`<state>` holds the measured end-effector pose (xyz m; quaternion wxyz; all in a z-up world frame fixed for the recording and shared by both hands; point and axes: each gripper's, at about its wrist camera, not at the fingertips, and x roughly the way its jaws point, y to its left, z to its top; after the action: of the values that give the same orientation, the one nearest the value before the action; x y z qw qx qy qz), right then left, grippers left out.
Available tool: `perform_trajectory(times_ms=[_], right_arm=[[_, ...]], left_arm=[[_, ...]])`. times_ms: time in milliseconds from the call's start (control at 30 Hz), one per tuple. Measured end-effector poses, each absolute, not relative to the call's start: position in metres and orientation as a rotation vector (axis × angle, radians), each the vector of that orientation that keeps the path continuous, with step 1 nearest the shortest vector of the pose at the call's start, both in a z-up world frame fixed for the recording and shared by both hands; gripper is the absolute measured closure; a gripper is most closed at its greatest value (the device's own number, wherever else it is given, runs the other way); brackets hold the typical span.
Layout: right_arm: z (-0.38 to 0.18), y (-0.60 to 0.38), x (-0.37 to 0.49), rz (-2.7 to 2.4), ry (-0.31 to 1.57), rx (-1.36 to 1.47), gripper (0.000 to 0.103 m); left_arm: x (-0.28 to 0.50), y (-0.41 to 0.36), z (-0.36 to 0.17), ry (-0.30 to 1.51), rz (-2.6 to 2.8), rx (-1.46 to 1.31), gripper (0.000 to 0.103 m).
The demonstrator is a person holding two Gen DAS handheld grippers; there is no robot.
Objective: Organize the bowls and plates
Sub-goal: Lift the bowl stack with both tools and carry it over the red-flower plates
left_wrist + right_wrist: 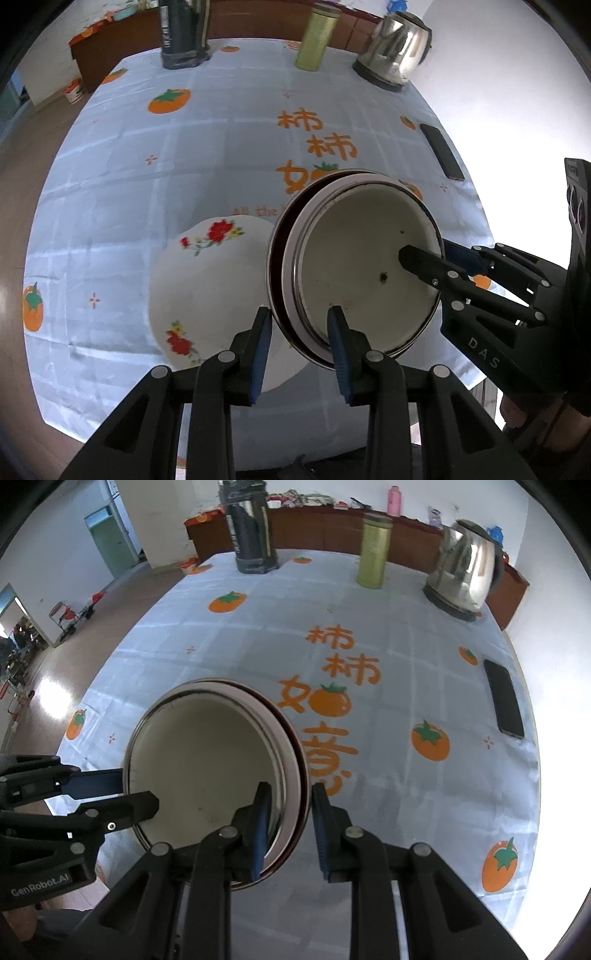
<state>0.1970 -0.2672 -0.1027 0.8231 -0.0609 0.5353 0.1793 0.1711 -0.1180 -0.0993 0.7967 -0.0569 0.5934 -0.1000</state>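
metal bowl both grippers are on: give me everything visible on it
The metal bowl is round, with a cream-white inside bearing a few dark specks, a shiny steel rim and a dark red outer band. It is tilted, above the persimmon-print tablecloth. The left hand-held gripper and right hand-held gripper each straddle its rim on opposite sides.

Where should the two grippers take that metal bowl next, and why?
Probably over to the flowered white plate and gently down onto it. Both the left gripper and the right gripper pinch opposite rims of the metal bowl, which hangs tilted above the tablecloth, so it needs levelling first. The plate lies right beside it, and stacking there would tidy the dishes.
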Motion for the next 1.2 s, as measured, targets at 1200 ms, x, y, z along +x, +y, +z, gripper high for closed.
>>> perform_trajectory(times_ms=[1200], right_arm=[[-0.117, -0.194, 0.184, 0.497, 1.165, -0.227, 0.081]], left_arm=[[0.146, -0.057, -0.103, 1.285, -0.106, -0.204, 0.07]])
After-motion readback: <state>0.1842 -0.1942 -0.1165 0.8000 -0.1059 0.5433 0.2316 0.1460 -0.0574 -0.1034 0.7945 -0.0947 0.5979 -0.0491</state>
